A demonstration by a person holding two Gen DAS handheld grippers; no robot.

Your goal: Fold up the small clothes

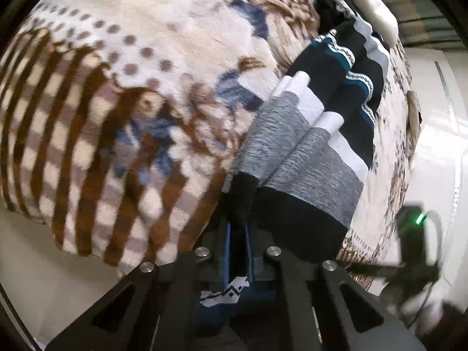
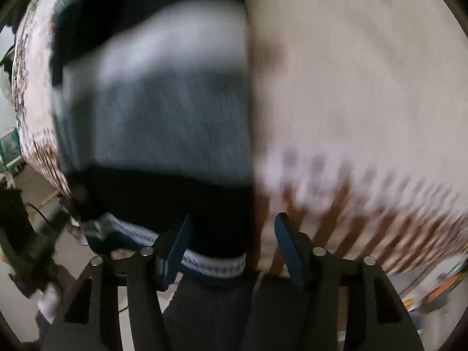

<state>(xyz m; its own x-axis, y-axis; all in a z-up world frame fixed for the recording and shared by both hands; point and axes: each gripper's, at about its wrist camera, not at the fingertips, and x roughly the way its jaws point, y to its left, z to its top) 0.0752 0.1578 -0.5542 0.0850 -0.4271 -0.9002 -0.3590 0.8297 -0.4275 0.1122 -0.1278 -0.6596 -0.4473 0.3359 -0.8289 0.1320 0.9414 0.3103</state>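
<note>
Black-hemmed, grey-and-white striped knit garment (image 1: 304,158) sits clenched in our left gripper (image 1: 238,234) on the fleecy patterned blanket (image 1: 122,93), while our right gripper (image 2: 231,248) gapes around its hem.

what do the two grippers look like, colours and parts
Both match: a black frame with two flat black arms, each with a long cut-out slot, fixed by round silver bolts. The fingers are dark blue flat pads, seen on the left gripper and the right gripper. In the left wrist view the right gripper's body shows a small green light and a dark cable.
</note>
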